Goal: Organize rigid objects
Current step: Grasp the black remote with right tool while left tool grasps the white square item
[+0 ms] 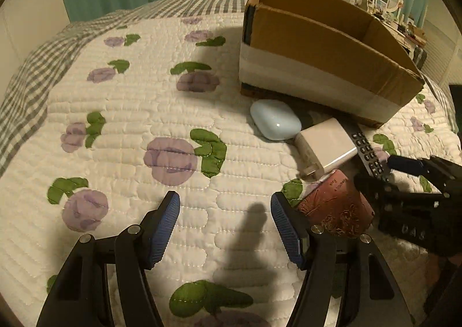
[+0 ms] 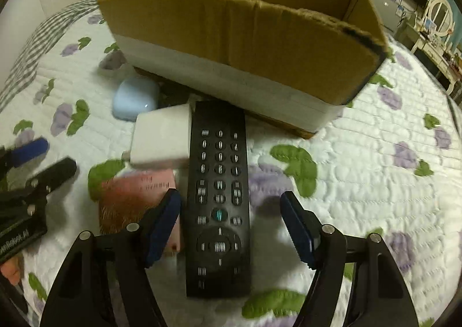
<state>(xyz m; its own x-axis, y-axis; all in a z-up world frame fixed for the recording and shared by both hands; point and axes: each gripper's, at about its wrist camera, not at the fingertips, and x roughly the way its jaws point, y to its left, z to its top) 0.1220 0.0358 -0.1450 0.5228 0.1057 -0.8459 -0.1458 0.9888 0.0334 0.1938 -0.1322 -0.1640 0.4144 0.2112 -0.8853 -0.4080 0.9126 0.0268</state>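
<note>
- Cardboard open brown box [image 2: 260, 46] stands behind the long black button remote [image 2: 218, 197], beside a white square charger [image 2: 161, 136] and pink card box [image 2: 135, 197].
- Right gripper [image 2: 231, 226] gapes wide over the remote; left gripper [image 1: 225, 228] wide, holding nothing.
- Pale blue rounded case [image 2: 134, 98] is partly hidden.

Open quilt [image 1: 121, 124] left of box [image 1: 317, 46]

an open cardboard box [image 2: 242, 46] stands upright on the bed. at its 6 o'clock lies a black remote [image 2: 218, 197], face up; a white charger [image 2: 161, 136] touches its 9 o'clock side, a pale-blue case [image 2: 134, 98] at 10, a pink box [image 2: 135, 197] at 8.
</note>
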